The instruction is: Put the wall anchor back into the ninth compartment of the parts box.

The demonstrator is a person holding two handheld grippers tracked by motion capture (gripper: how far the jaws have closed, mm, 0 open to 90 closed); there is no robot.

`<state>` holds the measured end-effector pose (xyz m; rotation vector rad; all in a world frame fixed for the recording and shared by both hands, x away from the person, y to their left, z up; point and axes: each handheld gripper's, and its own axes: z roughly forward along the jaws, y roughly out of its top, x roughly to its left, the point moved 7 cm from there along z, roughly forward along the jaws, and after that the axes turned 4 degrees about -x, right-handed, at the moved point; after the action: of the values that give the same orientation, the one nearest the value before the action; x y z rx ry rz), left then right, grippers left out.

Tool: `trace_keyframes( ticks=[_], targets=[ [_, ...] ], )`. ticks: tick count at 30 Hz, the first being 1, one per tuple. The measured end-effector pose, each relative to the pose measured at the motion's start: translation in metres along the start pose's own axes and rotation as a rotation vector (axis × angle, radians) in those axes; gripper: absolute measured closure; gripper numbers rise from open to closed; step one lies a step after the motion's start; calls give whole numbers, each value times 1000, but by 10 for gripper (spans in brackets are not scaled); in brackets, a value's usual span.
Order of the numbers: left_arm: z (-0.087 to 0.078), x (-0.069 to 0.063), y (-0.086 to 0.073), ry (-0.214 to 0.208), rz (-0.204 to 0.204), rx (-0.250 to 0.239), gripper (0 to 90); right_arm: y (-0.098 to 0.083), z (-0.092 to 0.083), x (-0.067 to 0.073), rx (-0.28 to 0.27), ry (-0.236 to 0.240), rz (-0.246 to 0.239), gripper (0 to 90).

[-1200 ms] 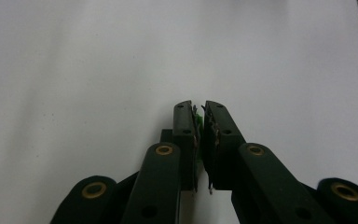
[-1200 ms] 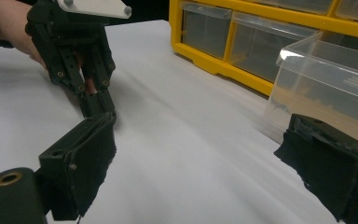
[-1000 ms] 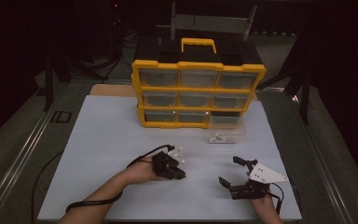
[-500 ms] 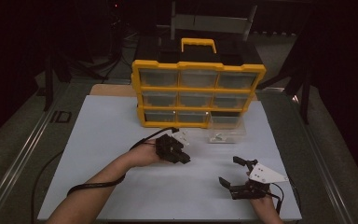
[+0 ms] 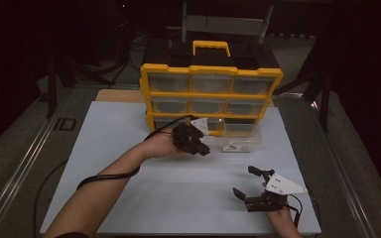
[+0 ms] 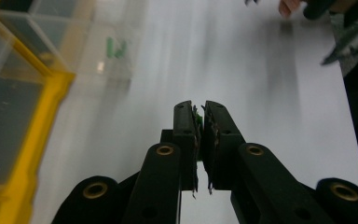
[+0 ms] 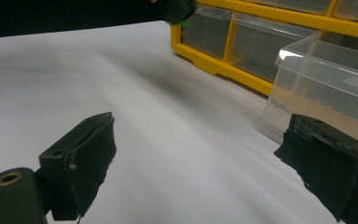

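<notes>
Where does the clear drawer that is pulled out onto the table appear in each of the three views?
High view: clear drawer right of centre, before the yellow cabinet.
Left gripper view: clear drawer upper left, blurred, green bits inside.
Right gripper view: clear drawer at right edge.
Shared landmark: the yellow cabinet.

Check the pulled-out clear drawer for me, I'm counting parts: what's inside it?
Inside the clear drawer, the left gripper view shows small green pieces. Blur hides their number and type; the high view shows something pale on its floor.

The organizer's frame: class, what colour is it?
Yellow. The organizer shows it best in the high view, with clear drawers set in the frame.
</notes>
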<state>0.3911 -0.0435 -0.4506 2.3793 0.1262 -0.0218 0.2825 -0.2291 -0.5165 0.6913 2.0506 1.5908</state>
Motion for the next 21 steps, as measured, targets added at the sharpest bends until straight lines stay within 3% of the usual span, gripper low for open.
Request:
trace_keyframes(
  ticks=[13,21],
  targets=[
    [-10,26,44,23,3,-63,848,0,-1,-1,-1,-2,0,90],
    [-5,35,67,31,16,-84,847,0,0,-1,0,-3,0,90]
  ],
)
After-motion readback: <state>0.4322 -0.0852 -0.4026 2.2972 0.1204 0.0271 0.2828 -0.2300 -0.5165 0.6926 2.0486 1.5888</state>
